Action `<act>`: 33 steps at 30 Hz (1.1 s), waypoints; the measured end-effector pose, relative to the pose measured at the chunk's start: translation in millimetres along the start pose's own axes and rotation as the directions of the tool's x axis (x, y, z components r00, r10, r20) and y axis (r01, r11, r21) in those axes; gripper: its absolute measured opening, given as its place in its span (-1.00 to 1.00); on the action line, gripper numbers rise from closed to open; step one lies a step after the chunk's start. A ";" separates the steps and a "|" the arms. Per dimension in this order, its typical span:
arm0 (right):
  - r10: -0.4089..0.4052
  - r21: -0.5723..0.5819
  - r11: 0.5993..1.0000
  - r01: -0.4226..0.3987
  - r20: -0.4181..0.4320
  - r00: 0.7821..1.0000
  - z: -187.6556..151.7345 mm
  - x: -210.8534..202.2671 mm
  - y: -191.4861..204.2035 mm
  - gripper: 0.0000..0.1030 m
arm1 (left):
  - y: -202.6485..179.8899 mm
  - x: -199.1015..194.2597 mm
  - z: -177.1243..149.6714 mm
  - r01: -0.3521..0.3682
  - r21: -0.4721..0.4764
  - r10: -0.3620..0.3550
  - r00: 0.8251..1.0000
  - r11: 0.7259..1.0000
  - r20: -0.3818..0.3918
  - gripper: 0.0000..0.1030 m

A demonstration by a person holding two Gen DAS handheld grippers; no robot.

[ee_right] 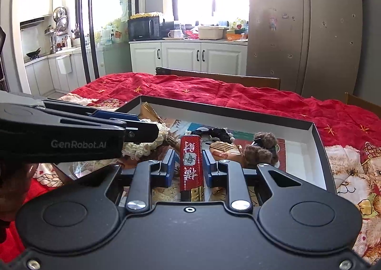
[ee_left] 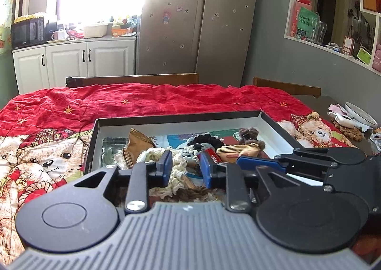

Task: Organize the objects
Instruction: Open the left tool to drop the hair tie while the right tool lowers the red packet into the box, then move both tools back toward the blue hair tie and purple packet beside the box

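Nearest the right wrist camera, a red glittered stick with a gold end (ee_right: 191,167) is held lengthwise between the blue pads (ee_right: 167,170) of the right gripper (ee_right: 189,165); the jaws are drawn narrow and appear closed on it, and it is judged to be carried this way so that it can be set down among the other small things. It is held above the near part of the shallow black-rimmed box (ee_right: 318,135), into which the objects are apparently being gathered. In the left wrist view, the left gripper (ee_left: 185,167) is seen with its jaws partly open over a cream crocheted piece (ee_left: 177,162); the yarn lies between the pads, but no pressing on it can be made out, so the piece is judged to be unheld and resting in the box. Just beyond, a brown snack wrapper (ee_left: 139,142), a beige packet (ee_left: 238,150), a black hair tie (ee_left: 208,140) and a brown fuzzy item (ee_left: 251,136) are lying loose on the box floor, evidently collected there as one lot. The box is set on a red bear-print cloth (ee_left: 154,98) spread over the table. Farther off, wooden chair backs (ee_left: 133,79) are pushed to the table edge, and a steel refrigerator (ee_left: 202,19) and white cabinets (ee_left: 71,60) are seen at the wall.
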State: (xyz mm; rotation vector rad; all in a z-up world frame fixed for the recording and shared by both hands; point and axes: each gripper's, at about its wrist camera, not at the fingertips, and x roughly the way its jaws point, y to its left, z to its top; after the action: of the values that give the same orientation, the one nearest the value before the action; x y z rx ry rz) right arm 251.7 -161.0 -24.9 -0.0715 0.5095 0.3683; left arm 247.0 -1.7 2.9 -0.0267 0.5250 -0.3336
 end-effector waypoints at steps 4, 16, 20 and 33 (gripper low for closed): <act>0.015 0.017 1.000 -0.015 0.008 1.000 2.4 -8.5 1.0 -0.54 | -2.3 -8.4 1.5 0.006 0.005 -0.006 1.000 1.000 0.010 -0.10; 0.013 0.001 1.000 -0.013 0.043 0.999 7.4 -41.1 13.2 -0.53 | -13.0 -40.3 4.4 0.037 0.022 -0.038 0.999 0.999 0.037 -0.06; 0.012 0.001 1.000 -0.012 0.055 0.998 8.5 -54.5 14.0 -0.53 | -16.4 -50.6 3.1 0.040 0.030 -0.042 0.998 0.999 0.044 0.03; 0.011 -0.018 1.000 -0.010 0.056 0.998 -6.2 -102.3 27.6 -0.34 | -20.7 -87.4 -12.5 0.028 0.032 -0.029 0.998 0.999 0.052 0.19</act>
State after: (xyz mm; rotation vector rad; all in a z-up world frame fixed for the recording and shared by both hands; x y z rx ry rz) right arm 156.1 -169.7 20.4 -0.0757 0.4511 0.3840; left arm 163.5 7.4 36.9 -0.0122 0.4680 -0.3680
